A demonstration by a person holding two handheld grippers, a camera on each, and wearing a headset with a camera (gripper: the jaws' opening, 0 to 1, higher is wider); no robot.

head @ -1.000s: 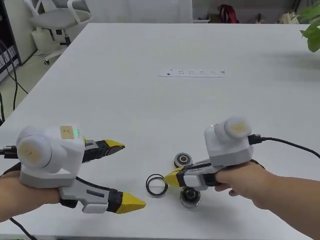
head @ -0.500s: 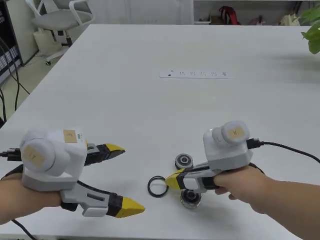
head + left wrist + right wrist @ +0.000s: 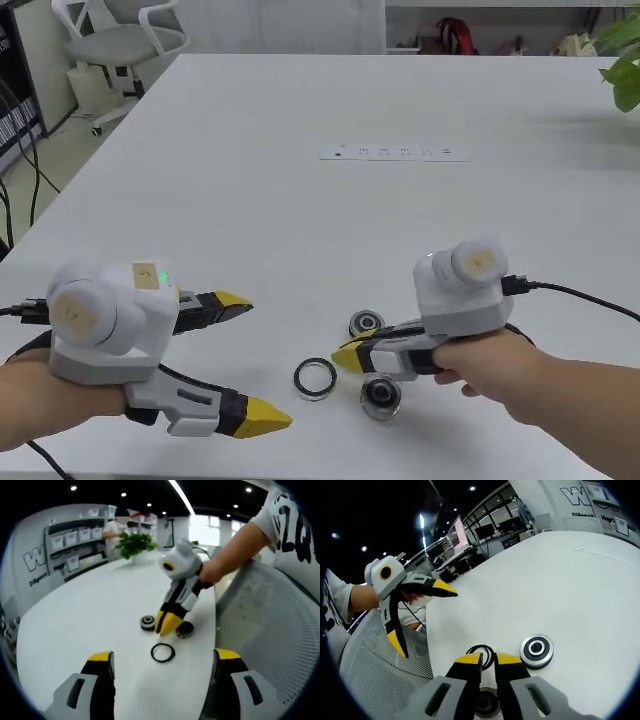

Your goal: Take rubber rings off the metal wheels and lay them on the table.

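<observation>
A loose black rubber ring [image 3: 315, 378] lies flat on the white table [image 3: 300, 200], just left of my right gripper [image 3: 345, 357], whose yellow tips are shut with nothing between them. One metal wheel [image 3: 366, 324] sits just beyond those tips, and a second wheel [image 3: 381, 395] lies under the gripper's body. My left gripper [image 3: 248, 360] stands wide open to the left, a short way from the ring. In the left gripper view the ring [image 3: 163, 652] lies between and just ahead of the jaws. In the right gripper view the ring [image 3: 480, 649] shows past my tips, next to a wheel [image 3: 536, 651].
A white power strip [image 3: 392, 152] lies mid-table, far beyond the work. An office chair [image 3: 120, 35] stands past the far left corner. A plant [image 3: 622, 70] is at the right edge. The table's near edge runs just below the grippers.
The right gripper's tips have drawn slightly off the ring, which now lies flat and apart from them. The left gripper has barely moved.
</observation>
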